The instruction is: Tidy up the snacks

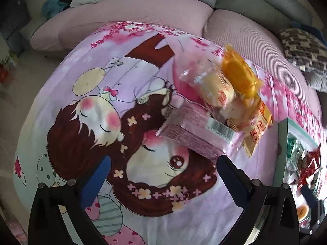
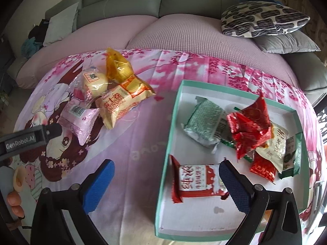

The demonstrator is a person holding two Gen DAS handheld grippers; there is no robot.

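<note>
A pile of snacks lies on the cartoon-print cloth [image 1: 143, 65]: a pink packet [image 1: 200, 134], a clear-wrapped bun [image 1: 214, 85], a yellow packet [image 1: 239, 75] and a cream-and-orange packet [image 1: 255, 122]. My left gripper [image 1: 163, 175] is open, just short of the pink packet [image 2: 79, 118], with nothing in it. A teal box [image 2: 177, 106] holds a green packet [image 2: 204, 120], red packets [image 2: 249, 126], a red-and-white packet [image 2: 196, 179] and a white-green one [image 2: 273, 143]. My right gripper [image 2: 166, 175] hangs open over the box's near left wall.
The cloth covers a table in front of a sofa with pink seat covers [image 2: 173, 32]. A patterned cushion [image 2: 263, 18] and a grey cushion [image 2: 286, 42] lie at the sofa's right. A hand [image 2: 14, 200] shows at the lower left of the right wrist view.
</note>
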